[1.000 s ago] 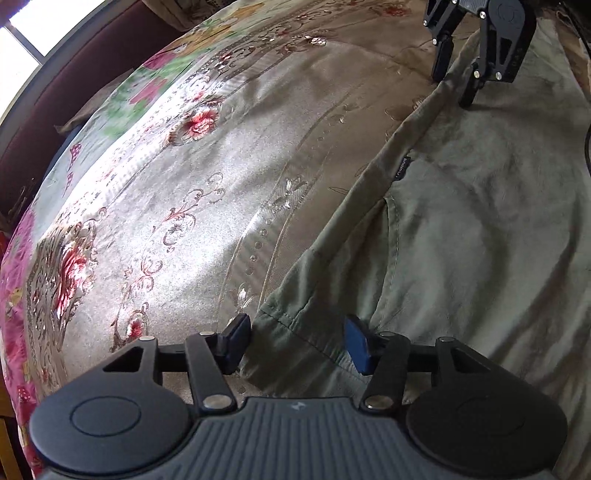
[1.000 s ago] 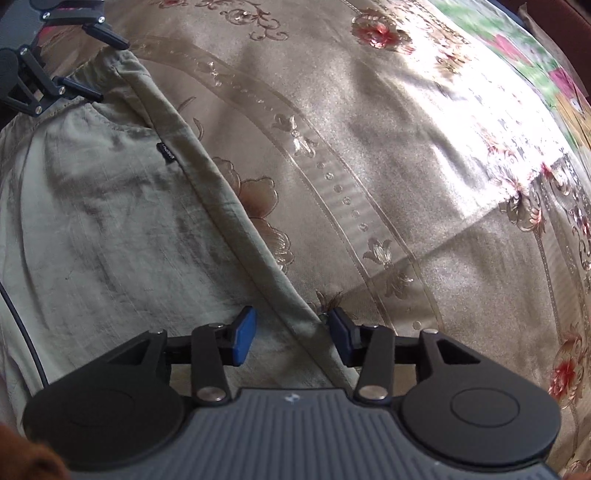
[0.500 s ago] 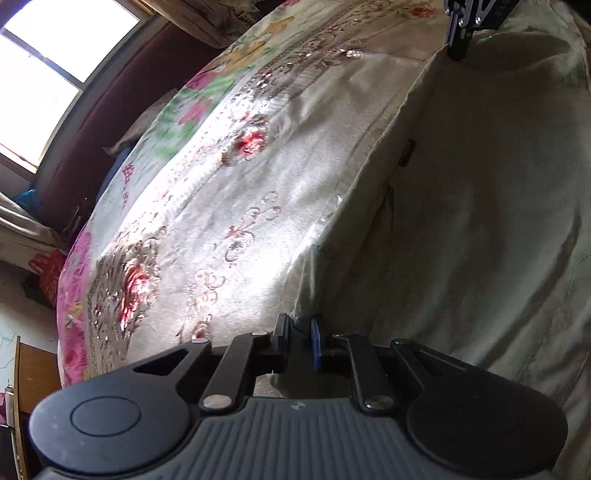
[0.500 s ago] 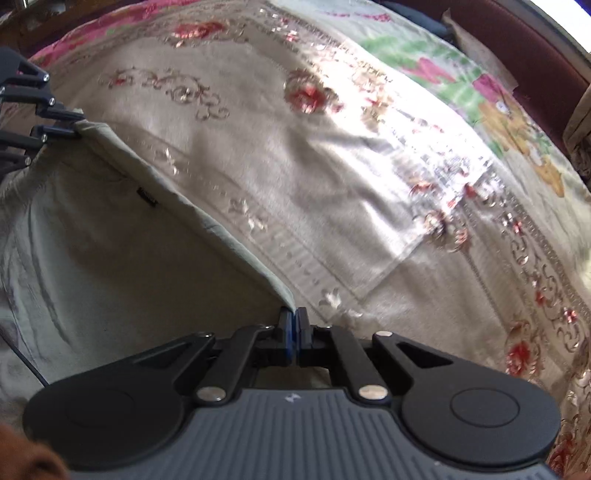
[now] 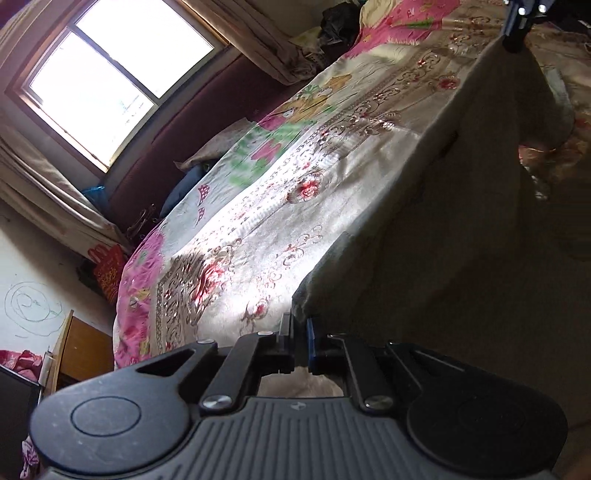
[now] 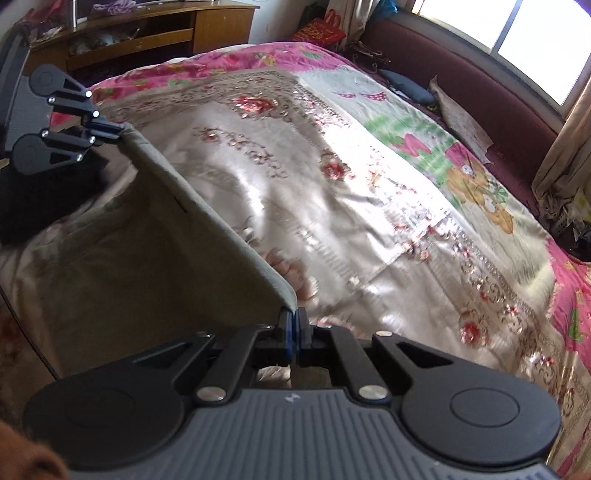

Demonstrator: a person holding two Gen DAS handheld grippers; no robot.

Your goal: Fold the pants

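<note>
Olive green pants (image 5: 461, 229) hang lifted above the bed, stretched between both grippers; they also show in the right wrist view (image 6: 147, 258). My left gripper (image 5: 300, 332) is shut on one corner of the pants' edge. My right gripper (image 6: 292, 325) is shut on the other corner. Each gripper shows in the other's view, the right one at the top right (image 5: 517, 26) and the left one at the upper left (image 6: 110, 127). The lower part of the pants droops in shadow towards the bed.
The floral satin bedspread (image 6: 351, 184) covers the bed under the pants. A dark red headboard or sofa (image 6: 461, 85) and a window (image 5: 110, 85) run along the far side. A wooden cabinet (image 6: 147, 33) stands beyond the bed.
Both grippers closed on the pants' edge and have lifted it well up off the bed. The pants now hang taut between them.
</note>
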